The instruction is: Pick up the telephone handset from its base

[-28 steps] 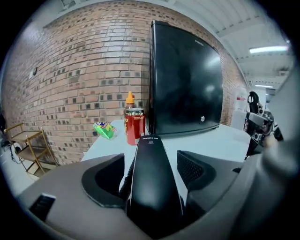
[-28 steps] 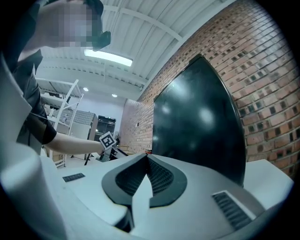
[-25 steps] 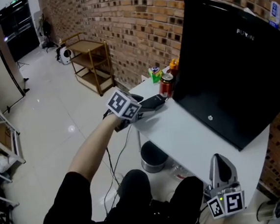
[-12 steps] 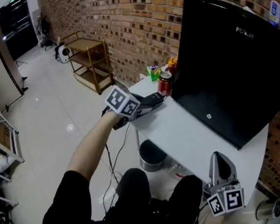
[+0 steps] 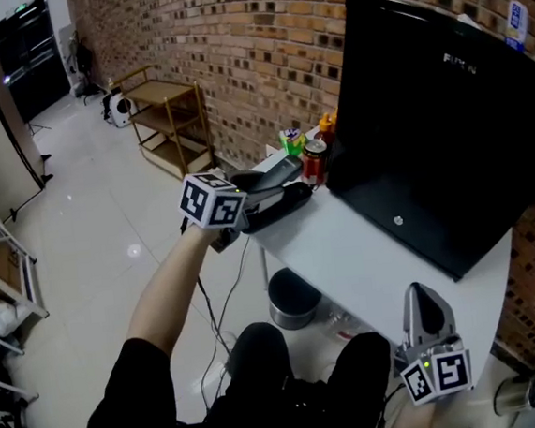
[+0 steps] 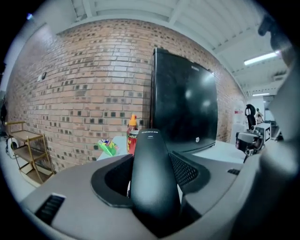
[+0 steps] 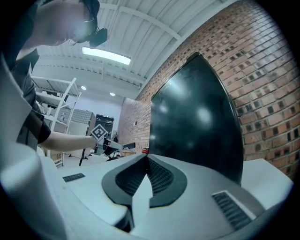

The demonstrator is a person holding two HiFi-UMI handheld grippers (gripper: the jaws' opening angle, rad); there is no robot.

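The black telephone handset [image 6: 152, 173] sits clamped between the jaws of my left gripper [image 6: 152, 194] and points away from the camera. In the head view the handset [image 5: 278, 172] hangs a little above its black base [image 5: 281, 204] at the table's left end. My left gripper [image 5: 254, 191] reaches it from the left. My right gripper [image 5: 426, 313] rests at the table's near right corner, jaws together, nothing in them. In the right gripper view its pads meet at the tips [image 7: 146, 159].
A red can [image 5: 317, 159], an orange-capped bottle [image 5: 332, 124] and a green packet [image 5: 292, 141] stand just behind the base. A large black monitor [image 5: 439, 135] fills the back of the white table [image 5: 367, 265]. A bin [image 5: 293, 300] stands below; a wooden cart [image 5: 174, 123] lies far left.
My left gripper has taken hold of the handset and lifted it off the base, tilting upward. The right gripper has stayed where it was.
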